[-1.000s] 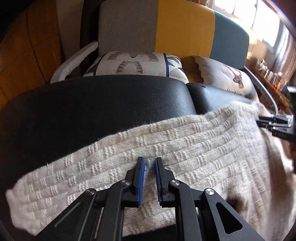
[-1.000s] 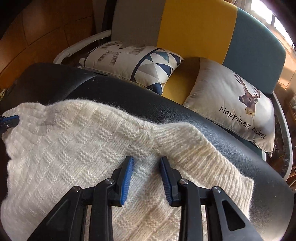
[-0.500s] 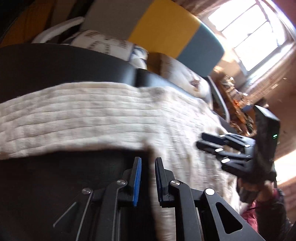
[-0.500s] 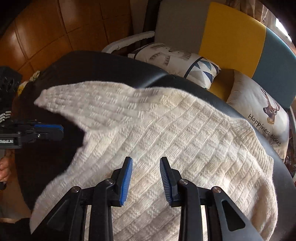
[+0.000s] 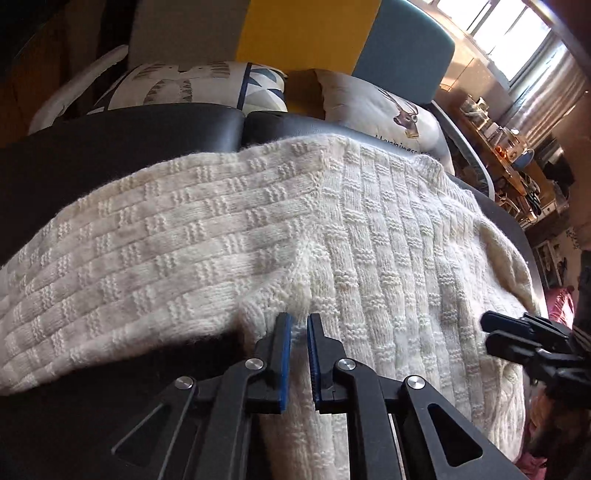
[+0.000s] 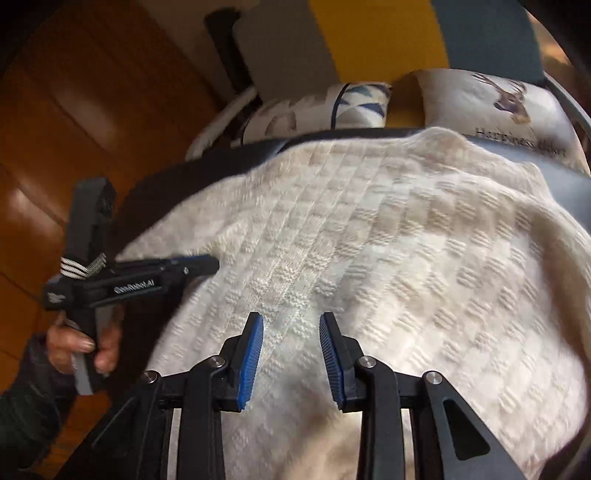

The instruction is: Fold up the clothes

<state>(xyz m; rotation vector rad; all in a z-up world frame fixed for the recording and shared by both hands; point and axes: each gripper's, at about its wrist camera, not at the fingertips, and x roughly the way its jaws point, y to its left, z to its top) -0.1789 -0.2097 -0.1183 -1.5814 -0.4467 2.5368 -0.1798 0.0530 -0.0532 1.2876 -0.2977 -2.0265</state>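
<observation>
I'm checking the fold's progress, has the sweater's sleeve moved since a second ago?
Yes. The sleeve now stretches out left across the black cushion; earlier the sweater covered less of it.

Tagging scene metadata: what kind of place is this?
Probably a home living room: a grey, yellow and teal sofa with a deer-print throw pillow, and a cream knitted sweater spread on black leather seating.

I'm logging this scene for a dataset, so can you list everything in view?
knit sweater: one, cream, spread over the black surface
black padded surface: one, under the sweater
cushions: two, a patterned one and a deer print one, behind the surface
sofa back: one, grey, yellow and teal panels
cluttered shelf: one, far right near the window
left gripper: black with blue pads, jaws nearly closed at the sweater's sleeve seam
right gripper: jaws open over the sweater
hand: one, holding the left gripper's handle
</observation>
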